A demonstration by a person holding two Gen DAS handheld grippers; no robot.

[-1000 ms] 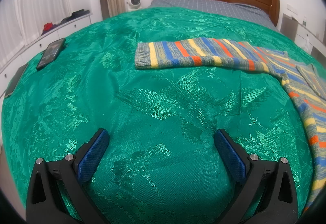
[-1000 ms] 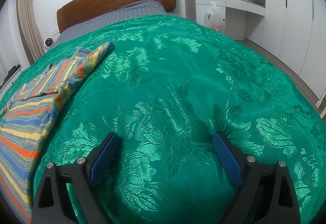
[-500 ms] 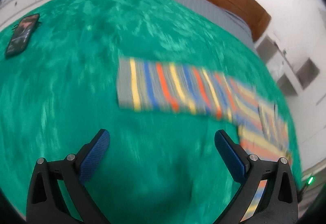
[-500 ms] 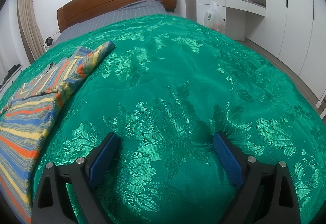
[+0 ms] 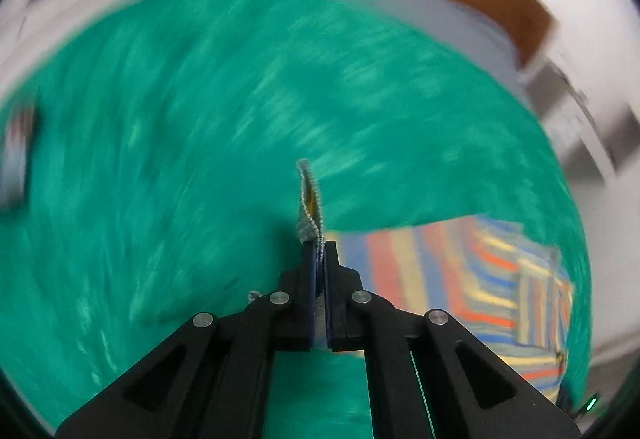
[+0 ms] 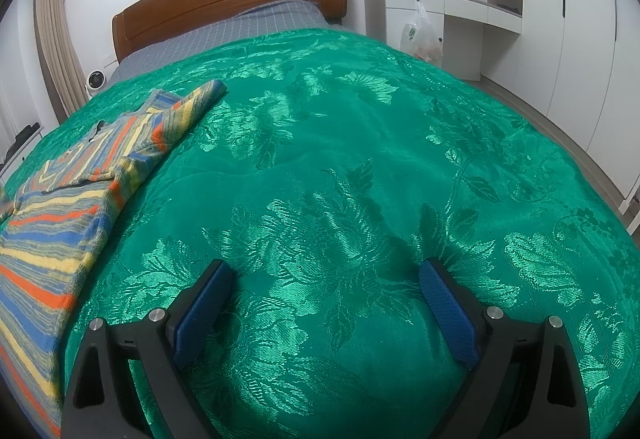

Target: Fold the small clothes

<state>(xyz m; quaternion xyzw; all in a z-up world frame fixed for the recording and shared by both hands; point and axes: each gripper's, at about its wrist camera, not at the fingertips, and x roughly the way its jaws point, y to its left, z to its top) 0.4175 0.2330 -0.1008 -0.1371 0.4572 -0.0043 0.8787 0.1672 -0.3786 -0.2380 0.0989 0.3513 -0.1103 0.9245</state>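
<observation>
Pinching sweater cuff (image 5: 309, 199), left fingers (image 5: 308, 279) closed.

L wrist cam: steep down past its left gripper (image 5: 319, 259), blurred. R wrist cam: shallower, over its right gripper (image 6: 326, 289) toward the headboard (image 6: 228, 5). Shared — green bedspread (image 6: 360, 159), striped sweater (image 6: 60, 207).

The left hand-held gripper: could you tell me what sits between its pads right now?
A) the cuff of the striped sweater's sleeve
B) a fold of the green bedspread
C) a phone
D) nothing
A: the left hand-held gripper is shut on the grey cuff of the striped sweater, which sticks up past its tips.
</observation>
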